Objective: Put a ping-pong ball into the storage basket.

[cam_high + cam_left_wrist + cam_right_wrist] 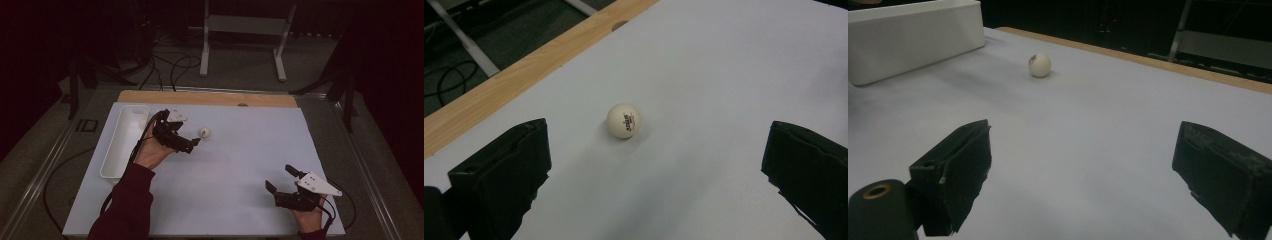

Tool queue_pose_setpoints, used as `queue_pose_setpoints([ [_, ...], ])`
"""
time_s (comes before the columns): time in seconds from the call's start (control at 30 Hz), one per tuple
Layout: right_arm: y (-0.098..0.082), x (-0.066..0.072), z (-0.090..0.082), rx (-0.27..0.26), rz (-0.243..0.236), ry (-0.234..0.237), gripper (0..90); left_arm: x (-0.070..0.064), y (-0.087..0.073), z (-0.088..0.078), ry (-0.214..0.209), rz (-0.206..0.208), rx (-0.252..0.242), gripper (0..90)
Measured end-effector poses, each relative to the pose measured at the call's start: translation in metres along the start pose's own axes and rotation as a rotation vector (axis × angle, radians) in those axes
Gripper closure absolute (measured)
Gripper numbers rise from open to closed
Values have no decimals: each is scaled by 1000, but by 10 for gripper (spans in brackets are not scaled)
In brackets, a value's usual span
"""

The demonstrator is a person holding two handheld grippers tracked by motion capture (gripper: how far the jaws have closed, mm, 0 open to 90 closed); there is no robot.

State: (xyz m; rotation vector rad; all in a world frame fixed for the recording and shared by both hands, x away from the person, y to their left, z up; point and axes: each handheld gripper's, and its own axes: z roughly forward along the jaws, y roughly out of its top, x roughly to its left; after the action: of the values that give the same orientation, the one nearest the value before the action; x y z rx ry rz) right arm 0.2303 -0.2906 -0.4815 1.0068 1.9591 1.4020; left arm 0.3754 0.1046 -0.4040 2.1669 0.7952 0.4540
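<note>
My left gripper (192, 142) hangs just short of the white ping-pong ball (623, 120), jaws spread wide with nothing between them. The ball rests on the pale table sheet (235, 165), near the wooden edge strip (519, 75). It carries a small red logo, too blurred to read. My right gripper (281, 179) waits well apart, jaws also spread. A white tray (122, 140) lies left of the ball.

The ball (204, 132) lies on the table (240, 165), right of the tray (125, 140), just beyond the left gripper (192, 145), the right gripper (280, 180) well apart.
</note>
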Motion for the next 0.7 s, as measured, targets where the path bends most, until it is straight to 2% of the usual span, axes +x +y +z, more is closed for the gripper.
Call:
queue_pose_setpoints([
  [0.7, 0, 0, 0, -1, 0, -1, 85, -2, 1, 9, -7, -10, -2, 3],
])
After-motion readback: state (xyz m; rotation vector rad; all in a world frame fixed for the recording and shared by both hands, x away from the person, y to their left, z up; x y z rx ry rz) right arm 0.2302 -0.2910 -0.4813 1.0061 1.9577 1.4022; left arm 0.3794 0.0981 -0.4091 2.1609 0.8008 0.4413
